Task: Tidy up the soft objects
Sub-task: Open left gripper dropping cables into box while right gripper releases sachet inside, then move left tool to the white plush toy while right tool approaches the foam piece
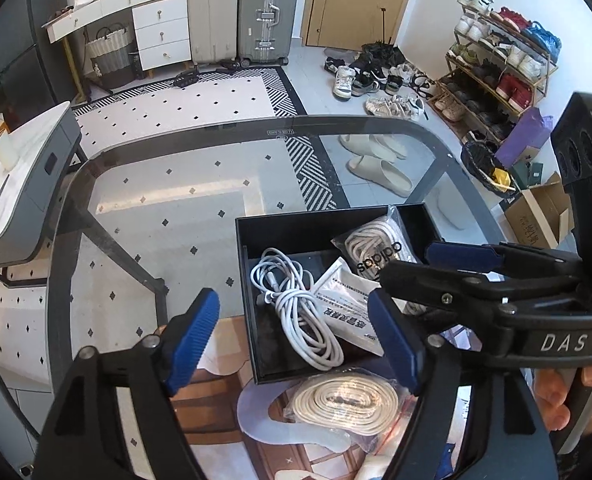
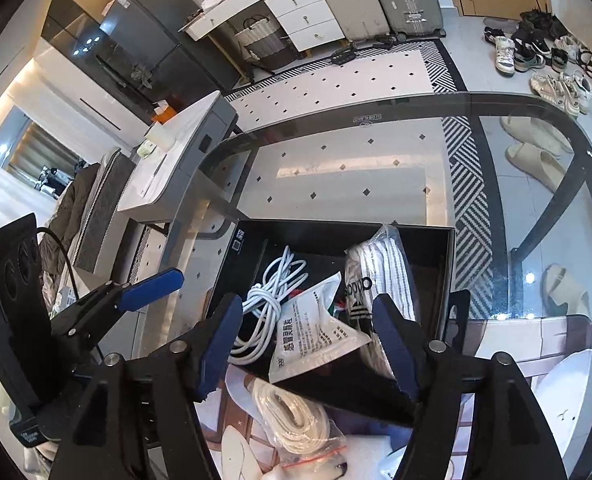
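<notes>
A black open box (image 1: 256, 280) (image 2: 443, 280) sits on the glass table. It holds a coiled white cable (image 1: 296, 312) (image 2: 268, 296), a white printed sachet (image 1: 343, 296) (image 2: 311, 332) and a bagged Adidas lace bundle (image 1: 371, 248) (image 2: 379, 272). A clear bag of cream laces (image 1: 343, 400) (image 2: 292, 420) lies on the table just in front of the box. My left gripper (image 1: 296, 336) is open and empty, near the box's front left. My right gripper (image 2: 307, 344) is open and empty over the box's front edge; it also shows in the left wrist view (image 1: 415, 268).
The glass table's dark rim (image 1: 256, 128) curves around the far side. A grey side table (image 1: 20, 184) stands at left. Shoes and slippers (image 1: 379, 164) lie on the floor beyond, with a shoe rack (image 1: 495, 64) at right. A patterned mat (image 2: 535, 344) lies under the box.
</notes>
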A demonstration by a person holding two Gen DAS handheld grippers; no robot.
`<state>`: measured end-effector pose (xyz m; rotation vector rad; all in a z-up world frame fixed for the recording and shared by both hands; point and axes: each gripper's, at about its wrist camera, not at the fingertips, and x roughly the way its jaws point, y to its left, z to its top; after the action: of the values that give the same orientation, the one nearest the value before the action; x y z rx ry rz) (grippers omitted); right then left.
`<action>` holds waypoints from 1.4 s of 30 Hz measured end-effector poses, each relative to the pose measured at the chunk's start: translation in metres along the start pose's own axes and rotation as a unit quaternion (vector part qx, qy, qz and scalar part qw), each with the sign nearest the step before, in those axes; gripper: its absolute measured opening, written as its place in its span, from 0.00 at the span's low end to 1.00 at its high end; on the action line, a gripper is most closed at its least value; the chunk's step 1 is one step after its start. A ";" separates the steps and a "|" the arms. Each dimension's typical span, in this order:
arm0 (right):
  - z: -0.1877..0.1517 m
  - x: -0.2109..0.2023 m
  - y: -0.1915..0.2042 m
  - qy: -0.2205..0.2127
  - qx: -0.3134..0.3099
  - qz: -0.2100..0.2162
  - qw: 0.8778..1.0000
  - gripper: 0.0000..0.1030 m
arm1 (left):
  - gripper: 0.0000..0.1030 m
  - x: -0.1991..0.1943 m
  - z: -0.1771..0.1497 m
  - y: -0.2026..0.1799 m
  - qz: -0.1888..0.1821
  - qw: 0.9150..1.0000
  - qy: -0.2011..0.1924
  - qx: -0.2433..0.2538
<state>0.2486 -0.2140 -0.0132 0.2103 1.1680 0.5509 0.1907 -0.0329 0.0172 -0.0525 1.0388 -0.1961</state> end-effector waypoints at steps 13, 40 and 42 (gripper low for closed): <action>-0.018 -0.038 0.005 -0.020 -0.008 -0.007 1.000 0.97 | 1.00 -0.024 -0.017 -0.017 0.010 1.000 -0.008 0.026; -0.084 -0.068 -0.013 -0.015 -0.003 -0.026 1.000 1.00 | 1.00 -0.038 -0.079 -0.026 0.009 1.000 0.005 0.027; -0.089 -0.068 -0.013 -0.012 -0.004 -0.024 1.000 1.00 | 1.00 -0.038 -0.084 -0.028 0.008 1.000 0.007 0.028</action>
<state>0.1527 -0.2705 0.0014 0.1809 1.1436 0.5105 0.0956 -0.0488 0.0110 0.0089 1.0460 -0.2108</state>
